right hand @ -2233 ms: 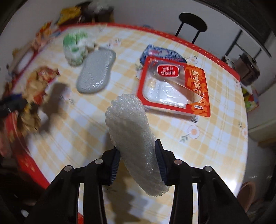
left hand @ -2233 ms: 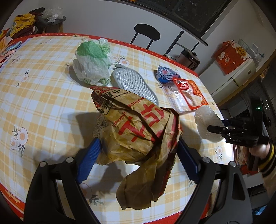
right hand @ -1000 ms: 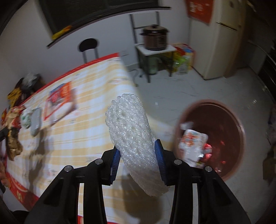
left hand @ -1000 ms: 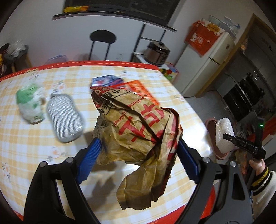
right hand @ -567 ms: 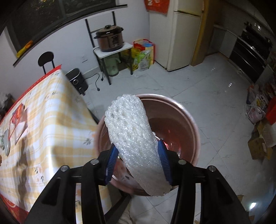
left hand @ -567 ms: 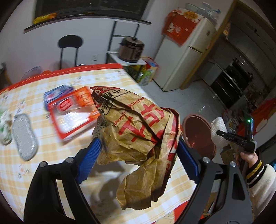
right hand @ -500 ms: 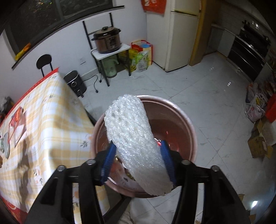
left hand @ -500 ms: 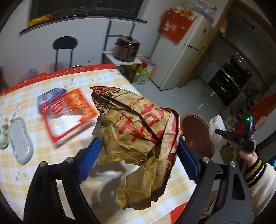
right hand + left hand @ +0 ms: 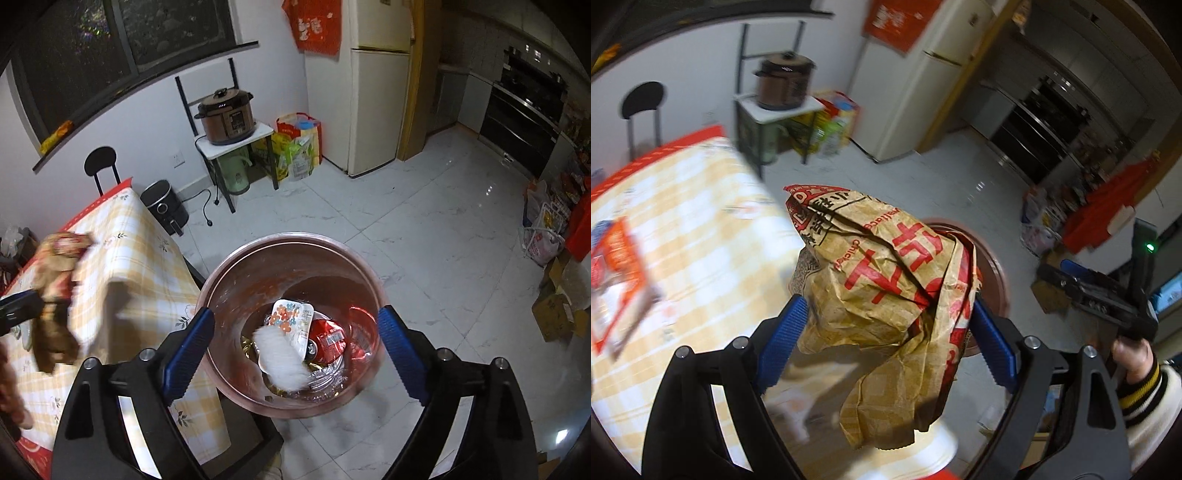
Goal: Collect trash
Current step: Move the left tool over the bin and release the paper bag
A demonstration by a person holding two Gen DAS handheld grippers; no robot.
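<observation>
White marble floor spreads under your right gripper (image 9: 295,350), whose jaws are opening with nothing between them above the brown bin (image 9: 236,266); the white foam net (image 9: 277,360) lies inside. Your left gripper (image 9: 886,338) clamps the crumpled paper bag (image 9: 886,280) past the checked table (image 9: 701,236).

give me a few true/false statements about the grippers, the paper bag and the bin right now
1. The left hand-held gripper grips a crumpled paper bag. True.
2. The right hand-held gripper holds white foam netting. False: nothing is between its jaws as they open, and the netting is inside the bin.
3. The bin stands on the table. False: it stands on the floor beside the table.
4. A red can lies in the bin. True.
</observation>
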